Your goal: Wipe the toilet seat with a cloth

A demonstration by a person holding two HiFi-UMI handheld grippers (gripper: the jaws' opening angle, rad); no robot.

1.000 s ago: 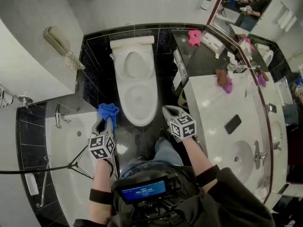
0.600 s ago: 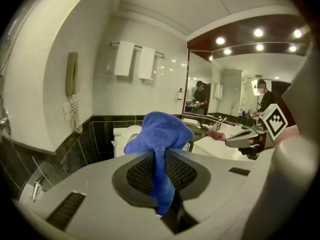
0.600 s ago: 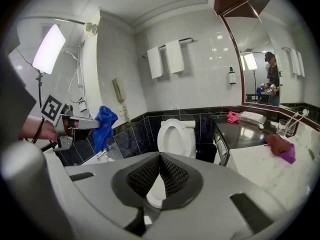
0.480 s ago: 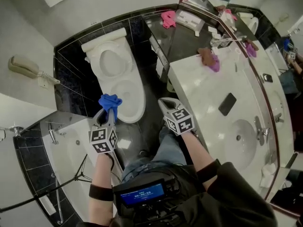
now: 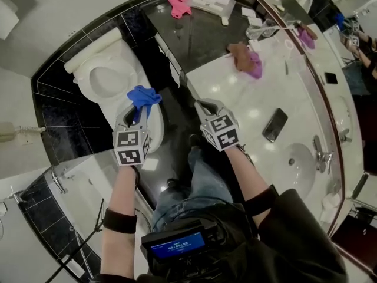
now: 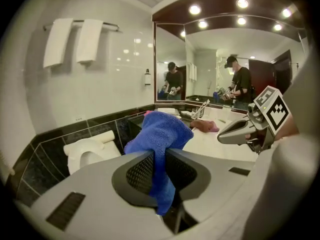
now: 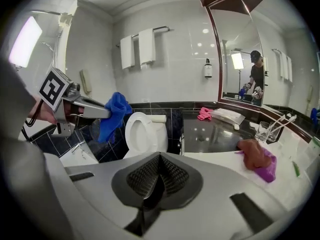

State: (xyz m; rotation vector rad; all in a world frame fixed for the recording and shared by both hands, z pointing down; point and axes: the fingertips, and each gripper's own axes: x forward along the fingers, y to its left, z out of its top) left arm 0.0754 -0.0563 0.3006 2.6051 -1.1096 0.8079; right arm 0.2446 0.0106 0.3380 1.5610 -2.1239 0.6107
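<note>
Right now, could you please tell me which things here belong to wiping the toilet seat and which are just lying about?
For the job: blue cloth, clamped in the left gripper; toilet.
Lying about: phone; pink cloth; brown cloth; purple cloth.

The left gripper (image 5: 137, 115) and right gripper (image 5: 204, 107) had grey moulded bodies, dark mesh-textured jaws and a white cube with black square markers each. The operator wore a dark top (image 5: 294, 240), black forearm bands (image 5: 119, 221), blue jeans (image 5: 197, 178) and a chest unit (image 5: 174, 244) with a lit blue screen.
</note>
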